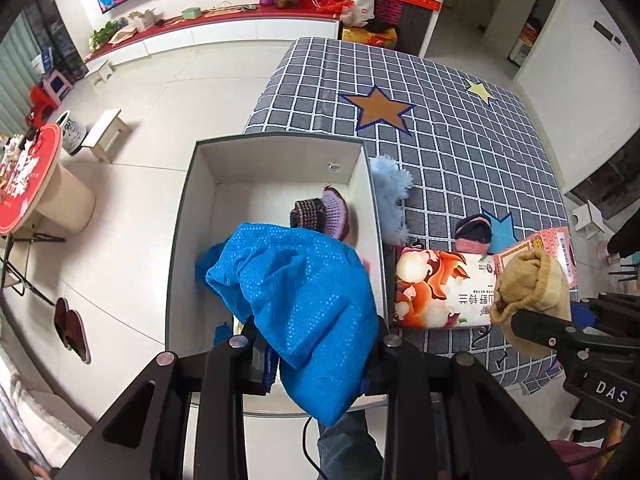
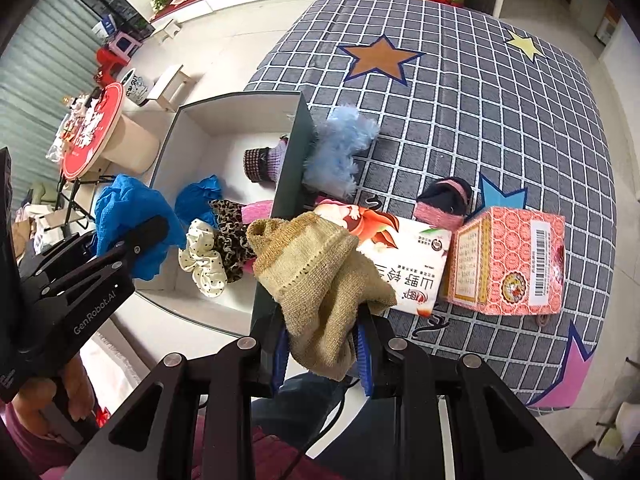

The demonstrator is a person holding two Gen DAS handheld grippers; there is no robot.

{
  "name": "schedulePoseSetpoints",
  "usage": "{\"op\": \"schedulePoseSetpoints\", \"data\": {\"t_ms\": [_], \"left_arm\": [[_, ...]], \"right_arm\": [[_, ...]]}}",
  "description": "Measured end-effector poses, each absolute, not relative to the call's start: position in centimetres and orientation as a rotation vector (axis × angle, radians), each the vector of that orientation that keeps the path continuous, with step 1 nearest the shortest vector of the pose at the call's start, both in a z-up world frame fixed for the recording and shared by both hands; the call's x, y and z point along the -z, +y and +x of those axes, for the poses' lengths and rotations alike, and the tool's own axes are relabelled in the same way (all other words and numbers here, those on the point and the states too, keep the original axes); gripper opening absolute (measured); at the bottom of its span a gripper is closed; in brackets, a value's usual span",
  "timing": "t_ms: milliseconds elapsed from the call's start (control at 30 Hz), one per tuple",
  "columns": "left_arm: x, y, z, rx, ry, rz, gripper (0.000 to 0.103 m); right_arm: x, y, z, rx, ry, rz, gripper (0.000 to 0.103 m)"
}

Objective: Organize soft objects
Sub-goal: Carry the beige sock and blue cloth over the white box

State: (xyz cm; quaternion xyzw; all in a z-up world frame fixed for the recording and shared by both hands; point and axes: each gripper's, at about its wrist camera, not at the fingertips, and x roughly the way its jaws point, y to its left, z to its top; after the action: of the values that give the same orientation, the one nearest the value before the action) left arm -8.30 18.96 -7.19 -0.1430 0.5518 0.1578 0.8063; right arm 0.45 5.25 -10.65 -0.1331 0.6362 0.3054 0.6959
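Both views were bright, evenly lit and sharp; the floor (image 1: 160, 92) showed mild glare, with strong fisheye bending and dark corners.

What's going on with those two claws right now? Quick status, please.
Left gripper clamped on blue sequinned cloth, over the open white box. Right gripper clamped on tan knitted sock, at box's edge. Nothing blocking.

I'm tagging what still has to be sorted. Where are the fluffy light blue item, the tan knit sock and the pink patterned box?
fluffy light blue item (image 2: 340, 148), right wrist view, middle of its fluff.
tan knit sock (image 2: 316, 276), right wrist view, its knit body above the jaws.
pink patterned box (image 2: 508, 256), right wrist view, its top face.
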Motion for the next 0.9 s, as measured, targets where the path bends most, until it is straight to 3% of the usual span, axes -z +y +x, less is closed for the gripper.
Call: {"op": "schedulePoseSetpoints", "data": {"t_ms": [900], "left_arm": [[8.7,22.8,-10.1,-0.422,1.182,-0.422,0.032]], "right_arm": [[9.9,14.0,-0.3,-0.833,1.375,-0.445,0.029]]}}
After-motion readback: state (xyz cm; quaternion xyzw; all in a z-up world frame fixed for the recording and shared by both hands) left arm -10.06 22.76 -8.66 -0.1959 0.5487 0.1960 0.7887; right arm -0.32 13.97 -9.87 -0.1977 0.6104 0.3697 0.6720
